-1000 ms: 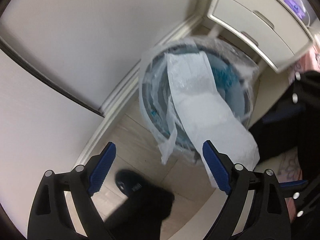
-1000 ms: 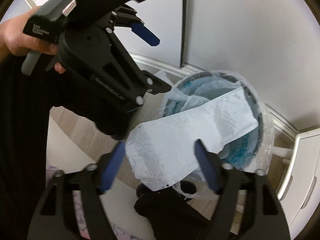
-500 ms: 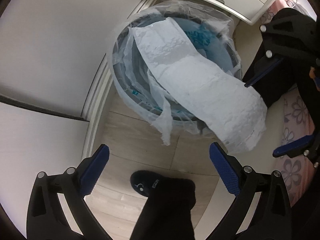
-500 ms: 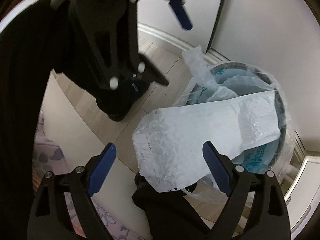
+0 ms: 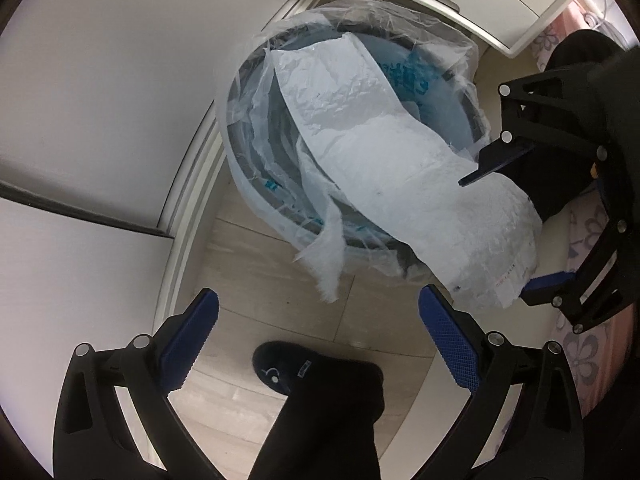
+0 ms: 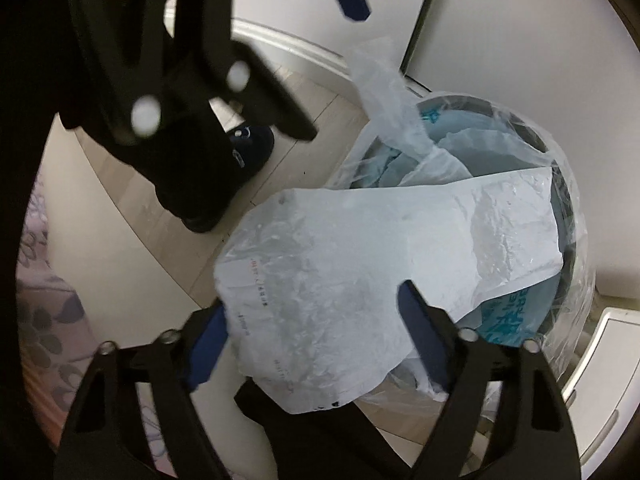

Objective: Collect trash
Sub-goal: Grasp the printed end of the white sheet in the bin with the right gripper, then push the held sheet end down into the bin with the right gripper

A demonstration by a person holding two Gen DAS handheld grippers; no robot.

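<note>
We had both grippers over the bin (image 5: 256, 184), and the biggest change was on the right. The right gripper (image 6: 312, 340) had come down onto the white mailer (image 6: 360, 264) that lay across the bin's rim, half inside and half hanging over the near edge. A second before, that mailer sat well ahead of its fingers; now its overhanging end lay between them. The jaws had just been closing, but they were still apart: one pad seemed to touch the mailer's left edge, and the other stood over its right part, with no squeeze we could see. So we judged it open, about to grip.

The left gripper (image 5: 320, 344) had opened to its widest and held nothing. Between its fingers we saw only floor (image 5: 260, 280) and a slipper (image 5: 280, 364). It had dropped a little and rolled, so the bin now sat higher in its view, with the liner (image 5: 324, 248) hanging torn over the rim. It stood well apart from the mailer.

For the task, this meant the mailer was not yet collected. It rested loosely on the rim and could slide off to the floor. We thought the next move called for the right jaws to finish closing on the hanging end, then to lift or push the mailer fully into the bin. The left gripper looked free to gather the liner's loose edge.
</note>
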